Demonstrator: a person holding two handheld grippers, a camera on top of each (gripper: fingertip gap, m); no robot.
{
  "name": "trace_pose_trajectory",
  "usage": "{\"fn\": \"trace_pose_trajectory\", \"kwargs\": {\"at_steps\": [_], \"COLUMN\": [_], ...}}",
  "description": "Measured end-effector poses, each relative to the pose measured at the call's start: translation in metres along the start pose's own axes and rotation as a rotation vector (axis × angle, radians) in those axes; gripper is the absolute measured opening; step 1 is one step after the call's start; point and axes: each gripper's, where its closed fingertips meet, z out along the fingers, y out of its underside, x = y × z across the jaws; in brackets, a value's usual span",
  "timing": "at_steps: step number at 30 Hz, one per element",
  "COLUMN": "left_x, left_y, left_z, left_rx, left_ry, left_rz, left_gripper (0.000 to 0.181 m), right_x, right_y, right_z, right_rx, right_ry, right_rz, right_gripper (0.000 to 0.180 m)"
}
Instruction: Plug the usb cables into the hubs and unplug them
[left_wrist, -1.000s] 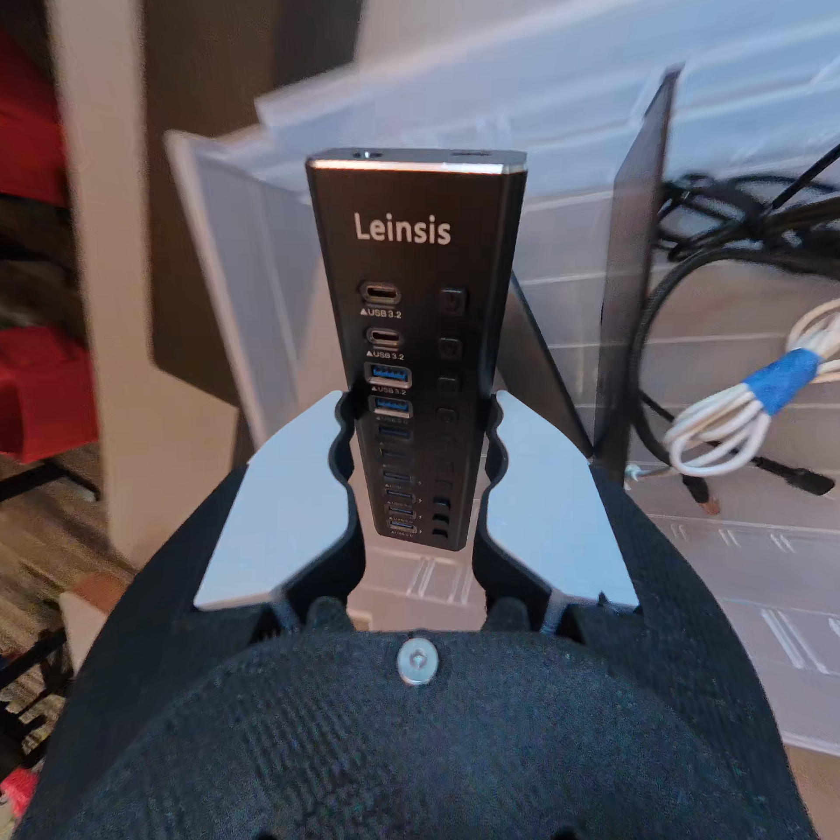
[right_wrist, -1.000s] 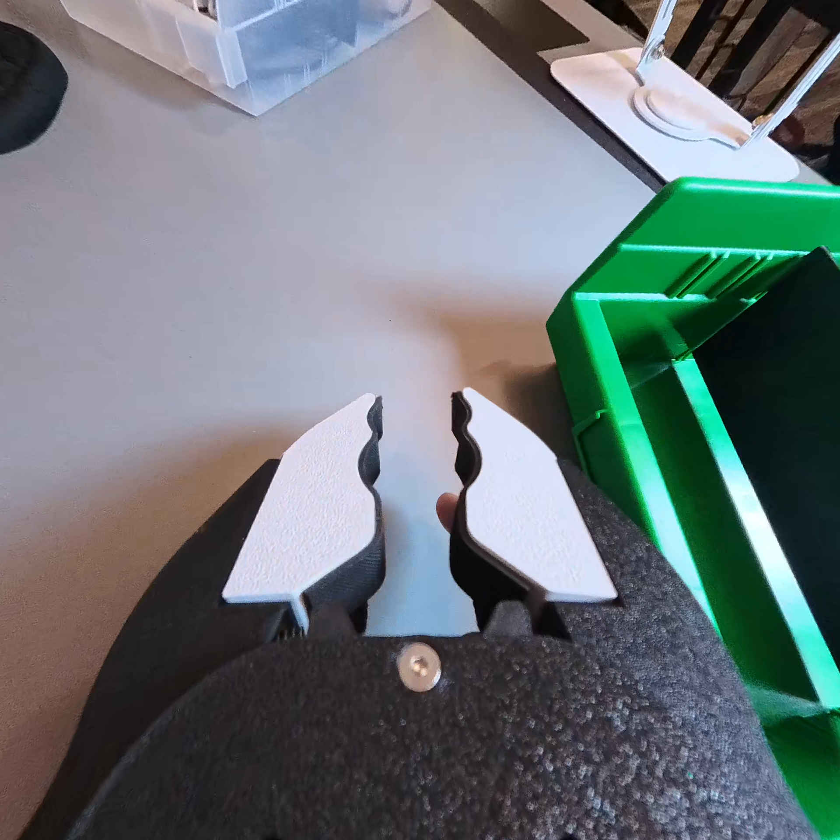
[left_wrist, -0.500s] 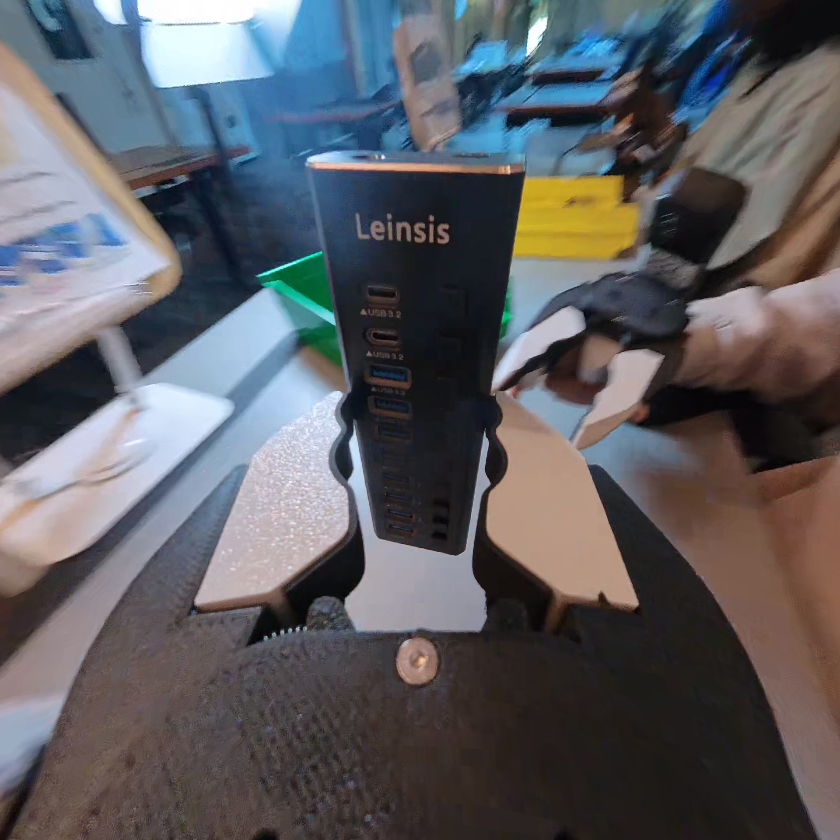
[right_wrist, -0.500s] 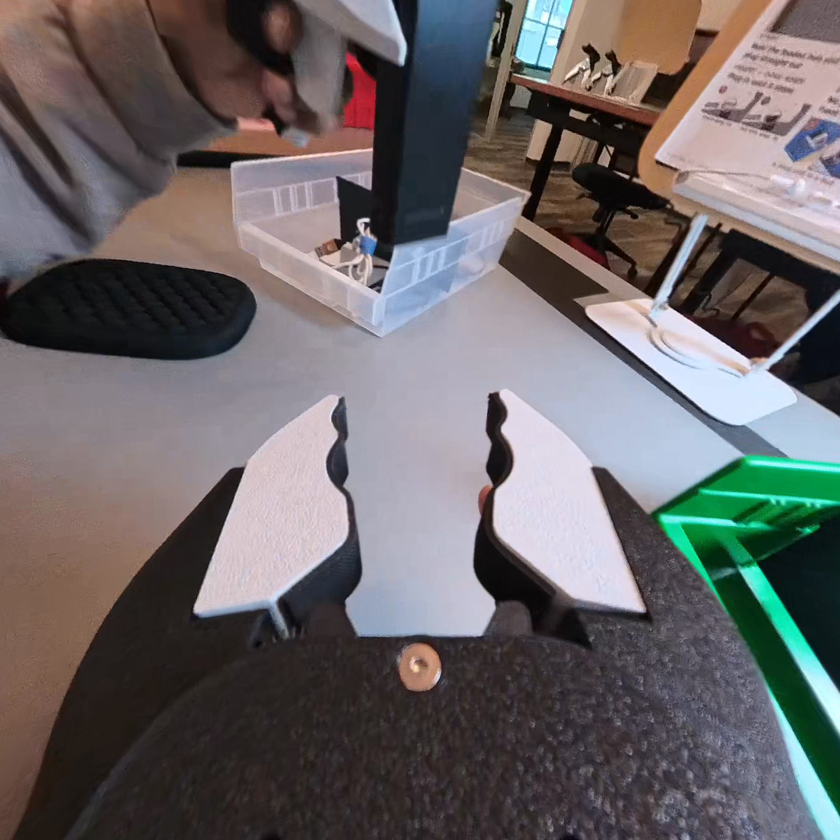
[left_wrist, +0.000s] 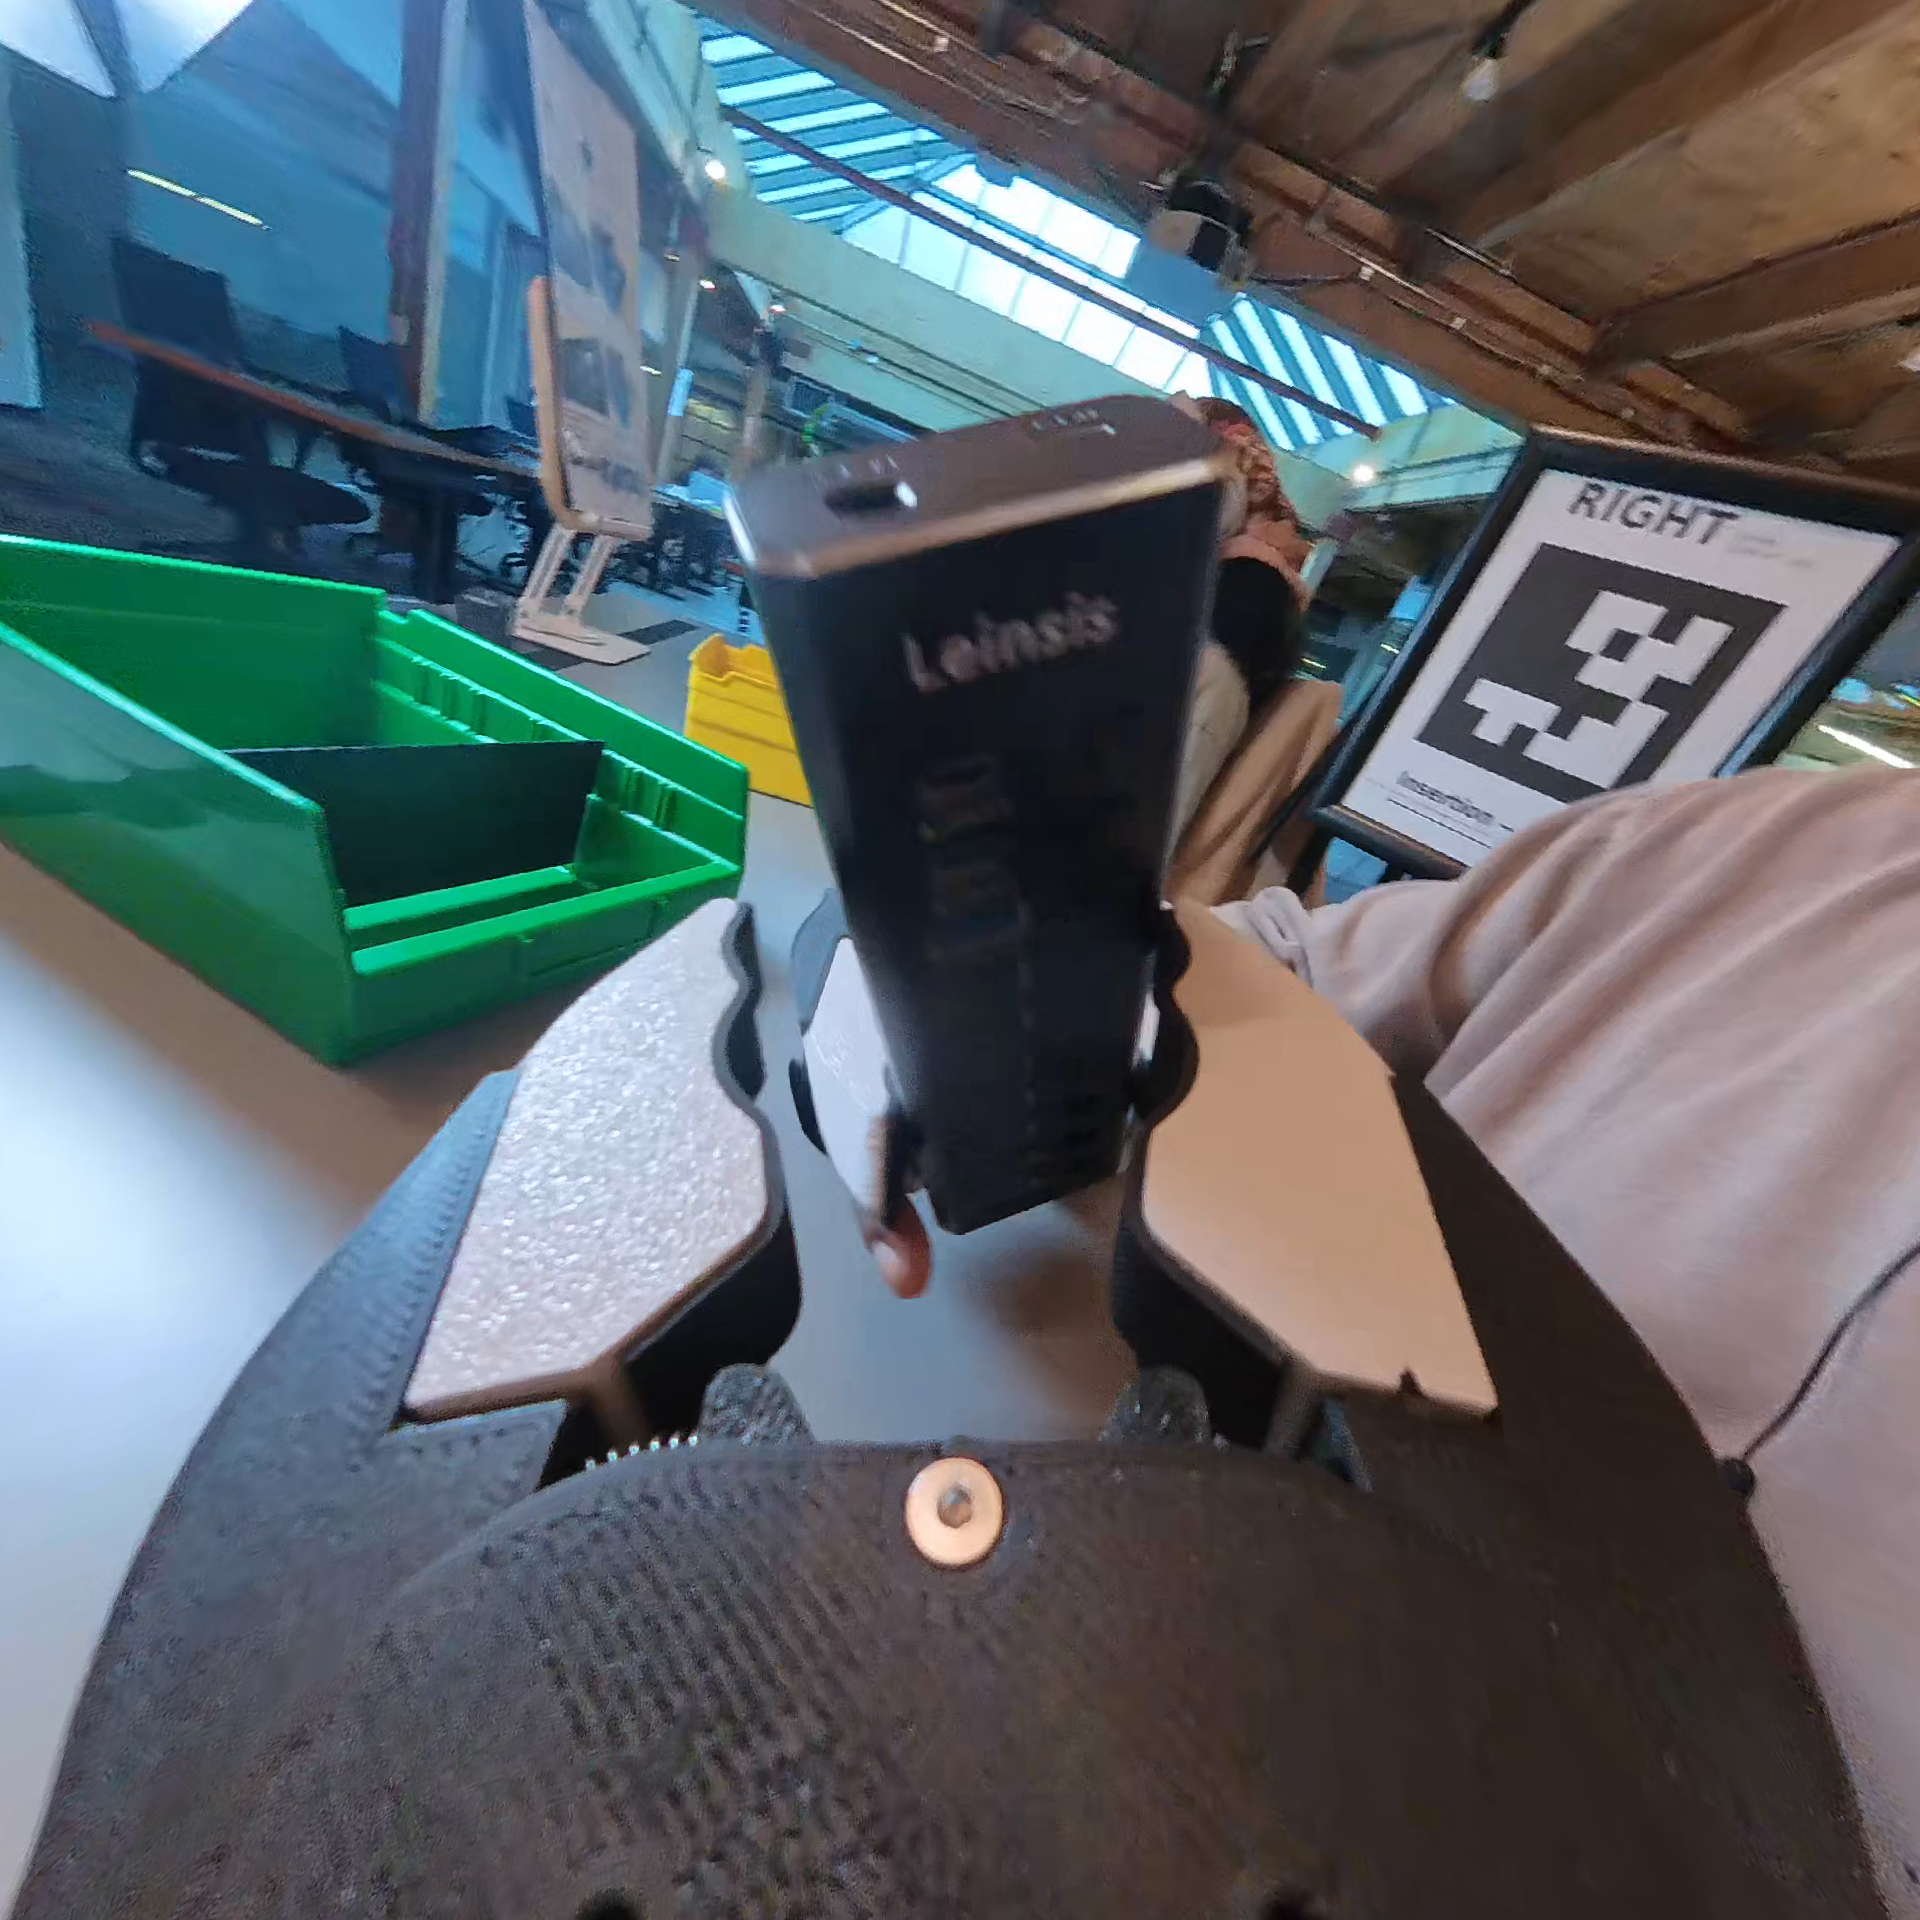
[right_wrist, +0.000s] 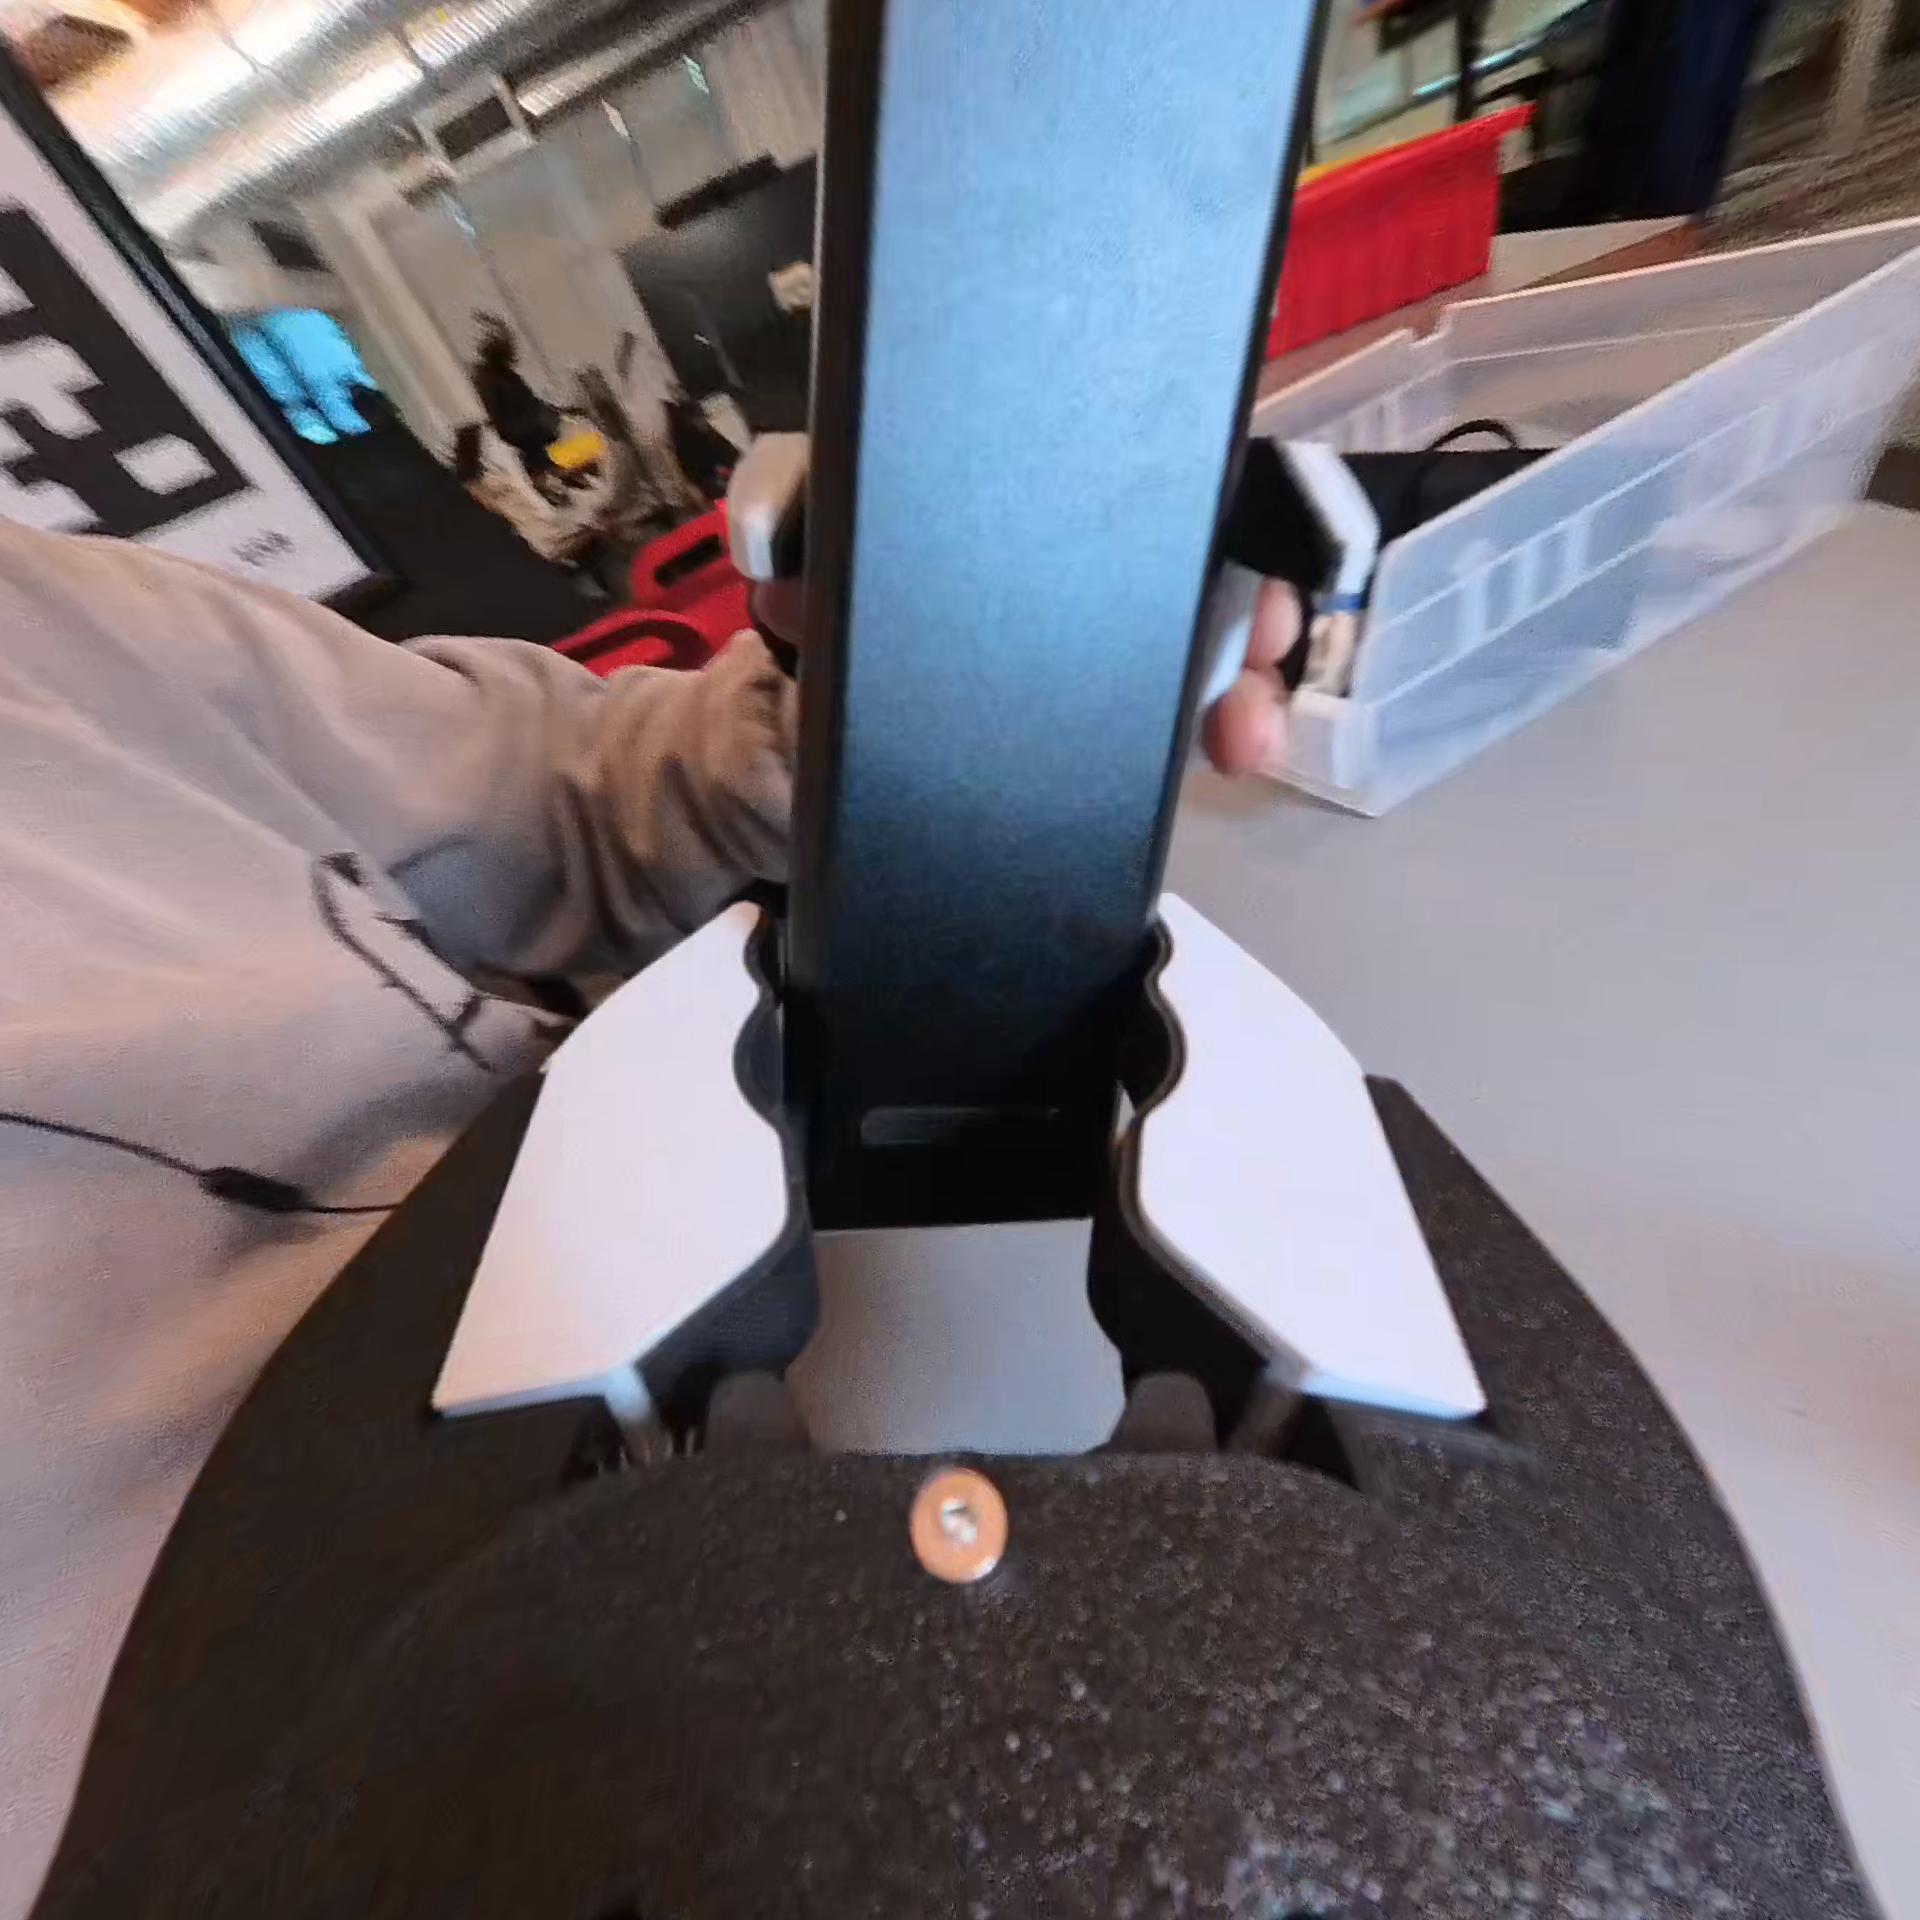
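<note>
A black multi-port USB hub (left_wrist: 987, 831) stands upright in the air between both grippers. My left gripper (left_wrist: 956, 935) is around its port side. The hub leans against the right finger, and a gap shows at the left finger (left_wrist: 623, 1143), so the jaws look loosened. My right gripper (right_wrist: 956, 935) is shut on the hub's lower end, and its plain back (right_wrist: 1039, 520) faces me. One right-gripper finger (left_wrist: 842, 1039) shows through the gap. The left gripper's fingers (right_wrist: 769, 509) flank the hub higher up. No cable is plugged in.
A green bin (left_wrist: 208, 831) with a black divider stands on the grey table (right_wrist: 1558, 1039). A yellow bin (left_wrist: 743, 717) is behind it. A clear bin (right_wrist: 1558, 582) holds dark cables. A framed marker sign (left_wrist: 1600, 665) and a beige sleeve (left_wrist: 1662, 1039) are close by. The tips of one gripper are about 6 centimetres away from the tips of the other.
The right gripper came up from the table and closed on the hub's lower end. The left gripper's jaws widened and the hub now sits tilted in them. Both views swung upward.
</note>
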Motion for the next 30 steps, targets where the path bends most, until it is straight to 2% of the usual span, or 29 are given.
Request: {"fn": "trace_pose_trajectory", "kwargs": {"at_steps": [1,2,3,5,8,10,11,12,13,17,20,22,27,30], "left_x": [0.006,0.016,0.031,0.055,0.057,0.047,0.041,0.034,0.024,-0.008,-0.02,-0.02,-0.005,-0.001], "left_y": [0.001,0.003,0.004,0.005,0.001,-0.004,-0.009,-0.013,-0.015,-0.013,-0.006,-0.003,-0.005,-0.005], "left_z": [0.0,0.002,0.003,0.005,0.006,0.004,0.001,-0.002,-0.005,-0.012,-0.01,-0.008,-0.004,-0.004], "left_rx": [-0.004,-0.011,-0.007,0.014,0.031,0.048,0.072,0.093,0.103,0.132,0.159,0.164,0.141,0.134], "left_ry": [0.033,0.084,0.16,0.269,0.245,0.178,0.14,0.101,0.058,-0.061,-0.078,-0.069,-0.003,0.002], "left_rz": [0.011,0.027,0.044,0.085,0.095,0.085,0.081,0.072,0.05,-0.11,-0.226,-0.258,-0.153,-0.104], "left_gripper": [0.081,0.082,0.077,0.048,0.043,0.039,0.029,0.027,0.027,0.027,0.028,0.028,0.032,0.037], "right_x": [-0.012,-0.026,-0.039,-0.062,-0.075,-0.06,-0.045,-0.03,-0.018,0.01,0.022,0.019,0.0,-0.009], "right_y": [0.0,0.002,0.003,-0.002,-0.01,-0.017,-0.022,-0.027,-0.029,-0.015,0.002,0.006,0.001,0.001], "right_z": [0.0,0.0,0.001,-0.001,-0.006,-0.009,-0.012,-0.016,-0.021,-0.021,-0.011,-0.006,-0.012,-0.01], "right_rx": [0.006,-0.004,0.006,0.06,0.098,0.142,0.191,0.241,0.262,0.143,0.018,-0.011,0.047,0.07], "right_ry": [-0.099,-0.203,-0.29,-0.455,-0.594,-0.529,-0.449,-0.358,-0.275,0.012,0.183,0.189,-0.037,-0.107], "right_rz": [0.05,0.087,0.112,0.216,0.334,0.359,0.361,0.343,0.314,0.148,-0.012,-0.02,0.168,0.241], "right_gripper": [0.063,0.063,0.064,0.064,0.064,0.063,0.063,0.052,0.051,0.048,0.042,0.034,0.029,0.029]}}
